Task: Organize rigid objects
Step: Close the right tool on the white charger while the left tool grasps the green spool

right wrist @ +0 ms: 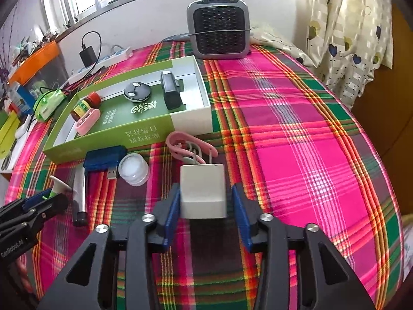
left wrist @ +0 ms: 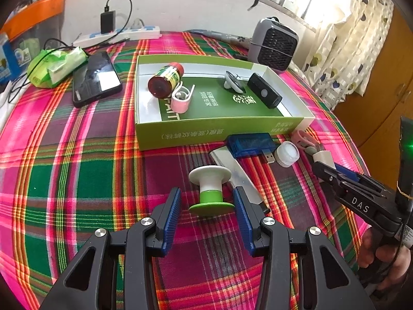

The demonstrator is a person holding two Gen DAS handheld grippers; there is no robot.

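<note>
A green-and-white spool-shaped piece (left wrist: 210,188) lies on the plaid cloth between the fingers of my left gripper (left wrist: 206,206), which is open around its green end. A white plug charger (right wrist: 202,191) sits between the fingers of my right gripper (right wrist: 205,201), also open, with a gap on the right side. The green box (left wrist: 214,134) holds a brown bottle (left wrist: 165,80), a pink clip (left wrist: 180,98), a round black-and-white gadget (left wrist: 233,81) and a black device (left wrist: 264,90). In front of the box lie a blue USB dongle (left wrist: 249,144), a white cap (left wrist: 286,153) and a silver tool (left wrist: 232,170).
A pink clip (right wrist: 180,144) lies just beyond the charger. A phone (left wrist: 95,78), green wipes pack (left wrist: 55,67) and power strip (left wrist: 121,35) are at the back left, and a grey fan heater (right wrist: 219,28) behind the box. The cloth to the right (right wrist: 296,129) is bare.
</note>
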